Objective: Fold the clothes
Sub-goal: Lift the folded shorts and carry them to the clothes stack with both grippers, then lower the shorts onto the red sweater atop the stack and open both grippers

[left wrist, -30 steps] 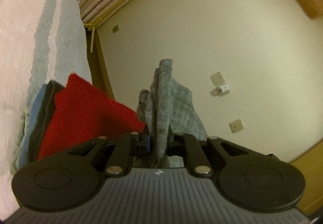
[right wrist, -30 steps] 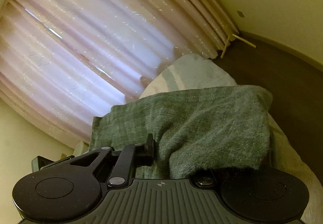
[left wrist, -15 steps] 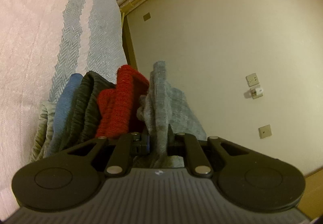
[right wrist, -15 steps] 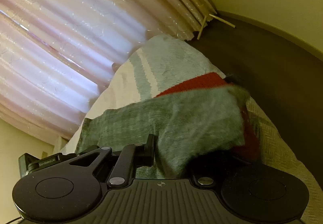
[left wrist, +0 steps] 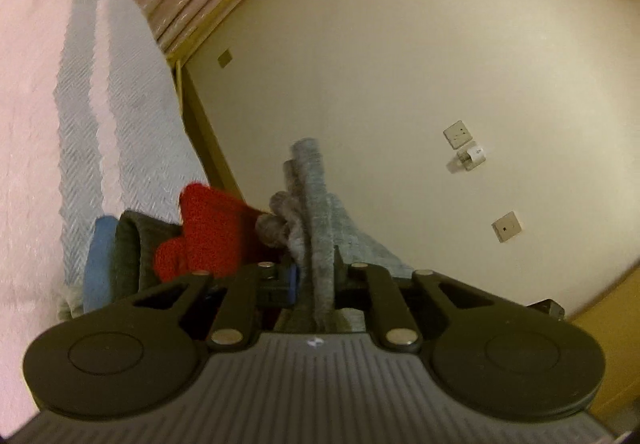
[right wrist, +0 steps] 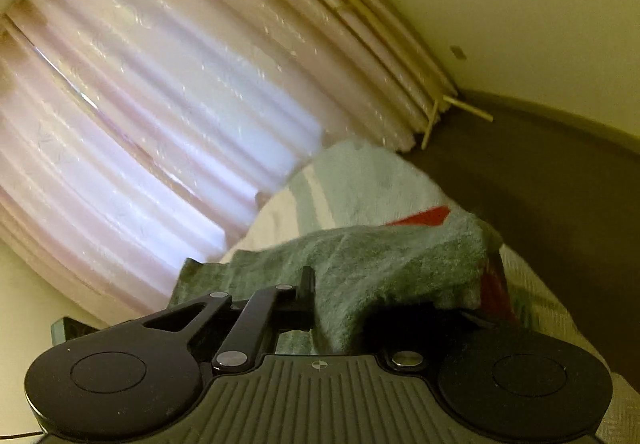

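Red garment (left wrist: 208, 228) receded; both tongs clamp grey garment (left wrist: 318, 212) edge.

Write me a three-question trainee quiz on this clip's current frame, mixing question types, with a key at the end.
1. True or false: the left tool is shut on the grey garment.
2. Multiple choice: in the left wrist view, which colour of folded item lies nearest the grey garment in the stack on the bed? A) blue B) red C) yellow
3. Short answer: in the right wrist view, what hangs behind the bed?

Key
1. True; the fabric stands pinched between its closed fingers.
2. B; the red garment sits next to it, then the dark one, then the blue one.
3. A pale curtain. The right tool also grips the grey garment, which drapes over one finger.
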`<state>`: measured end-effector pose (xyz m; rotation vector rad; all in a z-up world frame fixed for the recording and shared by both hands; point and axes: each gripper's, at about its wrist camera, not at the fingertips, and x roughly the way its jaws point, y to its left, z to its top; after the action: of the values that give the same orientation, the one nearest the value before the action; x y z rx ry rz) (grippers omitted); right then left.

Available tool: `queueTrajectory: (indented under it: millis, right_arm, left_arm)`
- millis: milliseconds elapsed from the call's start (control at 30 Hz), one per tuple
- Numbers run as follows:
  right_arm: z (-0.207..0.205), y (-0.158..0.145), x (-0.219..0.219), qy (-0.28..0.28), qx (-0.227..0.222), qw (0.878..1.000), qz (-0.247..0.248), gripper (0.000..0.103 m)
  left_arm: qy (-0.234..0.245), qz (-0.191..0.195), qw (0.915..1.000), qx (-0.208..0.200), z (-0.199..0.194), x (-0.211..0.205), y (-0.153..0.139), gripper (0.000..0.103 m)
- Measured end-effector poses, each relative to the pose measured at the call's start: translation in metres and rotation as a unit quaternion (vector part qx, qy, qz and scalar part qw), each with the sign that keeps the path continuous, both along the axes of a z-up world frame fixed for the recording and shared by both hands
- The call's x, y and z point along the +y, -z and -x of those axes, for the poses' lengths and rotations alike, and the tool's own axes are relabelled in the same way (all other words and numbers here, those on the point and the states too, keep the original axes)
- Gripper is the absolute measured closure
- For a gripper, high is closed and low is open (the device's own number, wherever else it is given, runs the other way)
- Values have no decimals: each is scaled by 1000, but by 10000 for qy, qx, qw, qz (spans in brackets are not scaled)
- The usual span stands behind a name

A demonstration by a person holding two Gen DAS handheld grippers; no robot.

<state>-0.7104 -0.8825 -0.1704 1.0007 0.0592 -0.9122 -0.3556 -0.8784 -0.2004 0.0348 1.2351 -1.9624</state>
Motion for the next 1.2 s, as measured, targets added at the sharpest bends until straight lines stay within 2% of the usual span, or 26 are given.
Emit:
queueTrajectory:
  millis: [67,100,133,167,300,367,400,433,467,567,600,667,767,800,833,900,967,1067,1200]
  right_arm:
    - [2,7,-3,-46,130,9994,-320,98]
    - [5,12,-5,-36,140,9987,-497,76]
    - [10,13,-4,69,135,9983,-565,45]
    - [18,11,-2,263,118,9982,-535,35]
    - [45,5,-3,645,-218,9964,-514,35]
    - [56,4,-7,742,-319,9950,-593,57]
    - [55,3,-8,721,-213,9956,-562,85]
    - [54,0,-8,695,-47,9965,-461,93]
    - [53,-3,-8,669,119,9970,-360,95]
    - [37,-22,9,552,627,9942,674,95]
    - [34,-25,13,574,752,9920,833,95]
    - [35,-24,15,738,925,9903,729,95]
    - [35,-22,18,982,1183,9865,572,94]
    - [36,-22,18,1063,1268,9848,520,89]
    - [36,-21,19,1144,1353,9831,467,65]
    - [37,-20,21,1305,1523,9790,362,48]
    - [37,-19,23,1465,1692,9743,256,48]
    - [33,-34,34,1471,1804,9708,587,48]
    - [-9,-48,41,829,2057,9691,1080,48]
  left_arm:
    - [-59,-133,9996,-259,1,-1,6,91]
    - [-83,-238,9990,-372,2,-1,9,88]
    - [-112,-276,9990,-331,1,0,10,88]
    - [-172,-298,9991,-229,-2,2,8,85]
    - [-458,-300,9985,-46,-14,0,-2,76]
    - [-601,-304,9977,-45,-17,-3,-5,75]
    - [-600,-276,9978,-40,-17,-5,-6,77]
    - [-598,-248,9979,-36,-17,-7,-8,83]
    - [-586,-191,9981,-47,-16,-8,-9,102]
    - [-513,263,9982,-145,-13,-2,-17,102]
    - [-575,392,9974,-178,-14,2,-19,102]
    - [-717,490,9959,-258,-17,6,-17,102]
    - [-780,301,9945,-629,-12,4,-11,101]
    - [-781,233,9936,-783,-8,3,-9,99]
    - [-780,217,9922,-948,-5,3,-9,98]
    - [-881,189,9889,-1184,-2,4,-13,88]
    - [-1103,164,9836,-1417,-3,5,-23,88]
    - [-1351,326,9763,-1656,-1,6,-47,88]
    - [-909,565,9750,-1949,35,3,-76,88]
